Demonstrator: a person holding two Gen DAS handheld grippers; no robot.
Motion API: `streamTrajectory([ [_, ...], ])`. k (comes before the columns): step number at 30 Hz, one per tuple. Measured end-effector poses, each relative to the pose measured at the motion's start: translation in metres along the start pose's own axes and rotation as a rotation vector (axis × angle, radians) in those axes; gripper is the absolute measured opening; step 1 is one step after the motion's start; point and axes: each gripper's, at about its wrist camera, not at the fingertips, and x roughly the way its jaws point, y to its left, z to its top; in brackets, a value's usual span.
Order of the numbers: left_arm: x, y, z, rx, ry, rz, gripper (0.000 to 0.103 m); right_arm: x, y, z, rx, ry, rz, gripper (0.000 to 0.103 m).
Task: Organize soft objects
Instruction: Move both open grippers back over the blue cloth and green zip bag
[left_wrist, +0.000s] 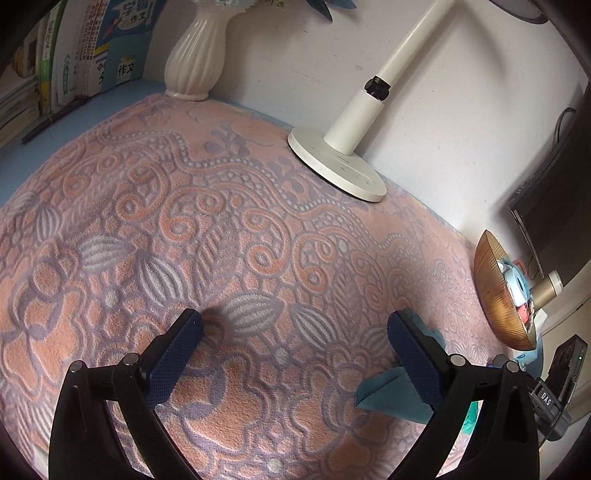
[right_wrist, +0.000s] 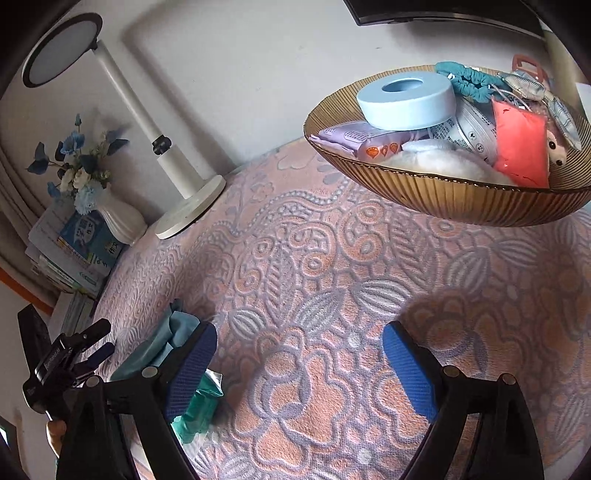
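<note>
My left gripper (left_wrist: 295, 319) stands open, low over a pink and grey patterned towel (left_wrist: 207, 221), with only the towel between its fingers. A folded teal cloth (left_wrist: 382, 397) lies on the towel, partly hidden under the right finger. My right gripper (right_wrist: 299, 332) is open too, above the same towel (right_wrist: 332, 288). The teal cloth (right_wrist: 162, 343) and a green plastic packet (right_wrist: 203, 406) lie just behind its left finger. An amber ribbed bowl (right_wrist: 443, 199) at the upper right holds a blue tape roll (right_wrist: 406, 99), a purple packet, white fluff, a red pouch and a teal scrunchie.
A white lamp base (left_wrist: 336, 166) and a white vase (left_wrist: 195, 55) stand by the back wall, with stacked books (left_wrist: 74, 48) at the far left. The amber bowl (left_wrist: 506, 291) sits at the towel's right edge, beside a dark monitor (left_wrist: 554, 206). The left gripper (right_wrist: 74, 354) shows at the left in the right wrist view.
</note>
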Motion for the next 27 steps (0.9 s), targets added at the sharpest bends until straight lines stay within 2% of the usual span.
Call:
streamTrajectory([
  [14, -0.004, 0.012, 0.000, -0.057, -0.014, -0.068, 0.101, 0.003, 0.006, -0.001, -0.018, 0.006, -0.021, 0.092],
  [21, -0.006, 0.004, -0.002, -0.029, -0.011, -0.033, 0.101, -0.009, 0.010, -0.003, -0.039, -0.038, -0.015, 0.092],
  [24, -0.017, 0.002, -0.002, -0.018, -0.032, -0.094, 0.101, -0.017, 0.026, -0.013, -0.084, -0.006, 0.021, 0.092],
  [27, -0.032, -0.010, -0.002, 0.004, -0.026, -0.163, 0.101, -0.029, 0.049, -0.026, -0.129, 0.020, 0.106, 0.092],
])
